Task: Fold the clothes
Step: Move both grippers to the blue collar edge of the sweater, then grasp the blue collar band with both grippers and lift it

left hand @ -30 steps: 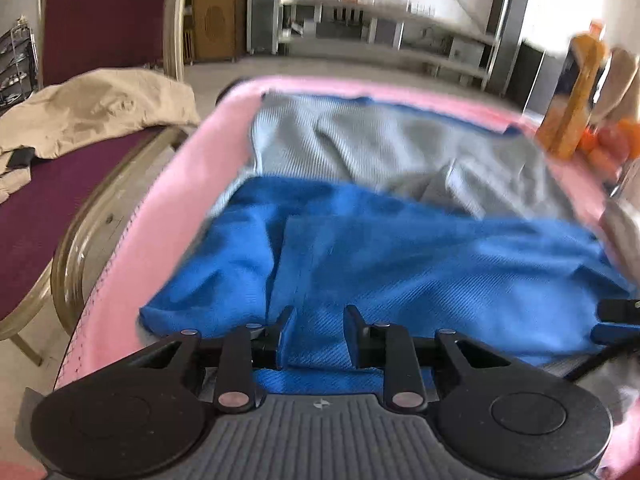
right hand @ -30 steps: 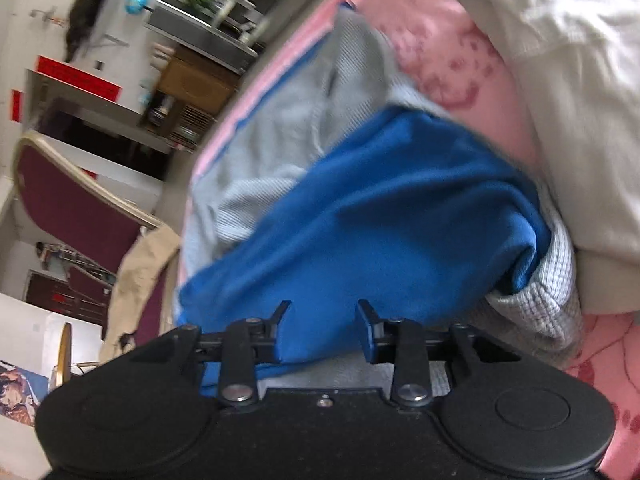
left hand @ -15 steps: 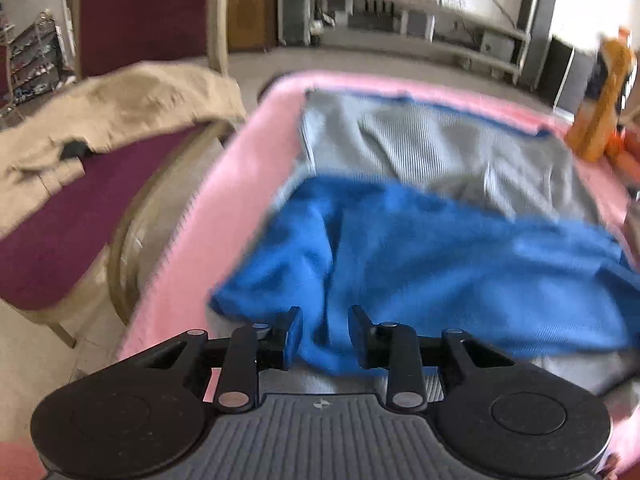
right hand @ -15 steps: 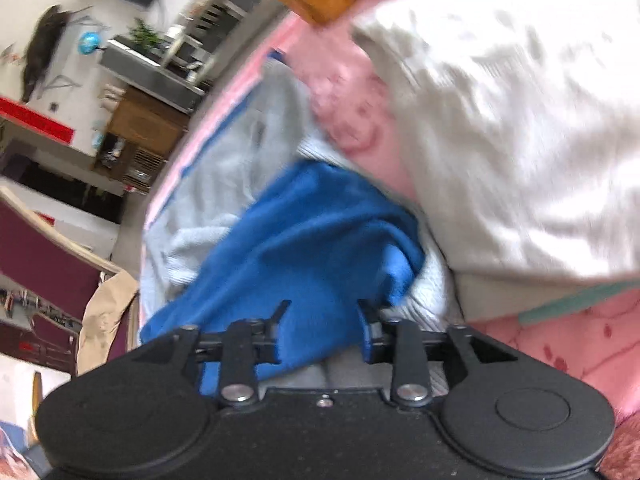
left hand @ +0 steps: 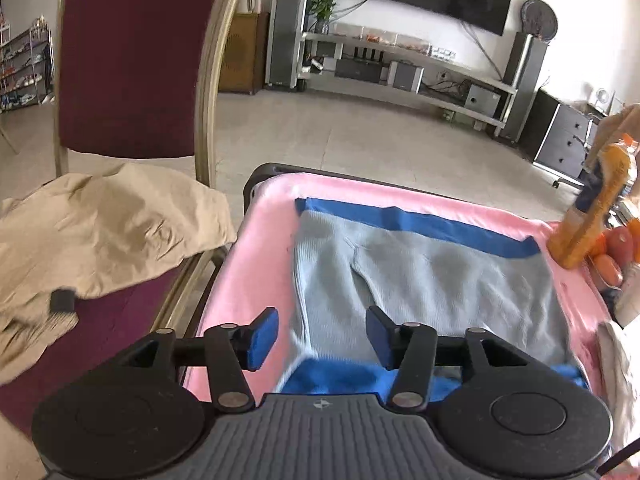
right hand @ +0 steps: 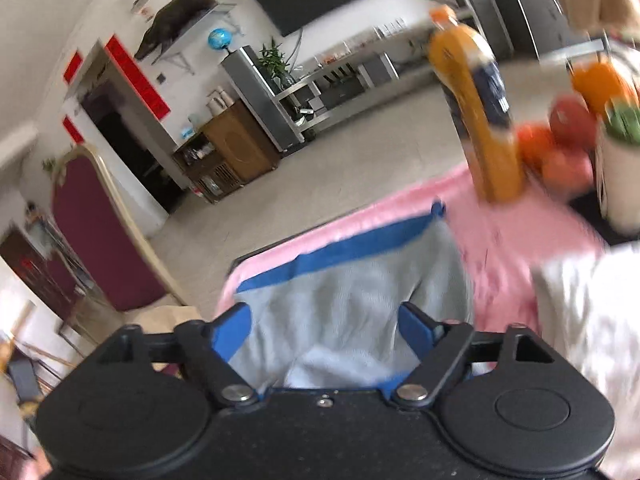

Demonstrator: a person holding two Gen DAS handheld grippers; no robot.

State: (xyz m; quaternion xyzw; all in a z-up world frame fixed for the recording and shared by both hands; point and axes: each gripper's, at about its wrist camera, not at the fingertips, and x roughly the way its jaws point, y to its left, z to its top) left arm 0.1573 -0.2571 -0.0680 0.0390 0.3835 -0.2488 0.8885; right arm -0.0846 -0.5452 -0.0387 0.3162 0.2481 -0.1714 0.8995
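Left wrist view: left claw (left hand: 322, 338), blue-padded black fingers spread wide, gripping nothing, poised above the near edge of a folded pale grey ribbed knit garment with blue lining (left hand: 424, 276). Garment lies flat on a pink-covered surface (left hand: 256, 256); a blue band shows along its far edge, a blue fold at its near edge. Tall orange drink bottle (left hand: 588, 220) stands at the far right corner, red-orange fruit (left hand: 612, 252) beside it. Maroon chair with a gold frame (left hand: 132, 56) to the left, crumpled beige cloth (left hand: 100, 232) on its seat.

Right wrist view, blurred: right claw (right hand: 324, 330), fingers wide apart, empty, over the same garment (right hand: 352, 304). White fabric (right hand: 592, 320) lies at right on the pink cover.
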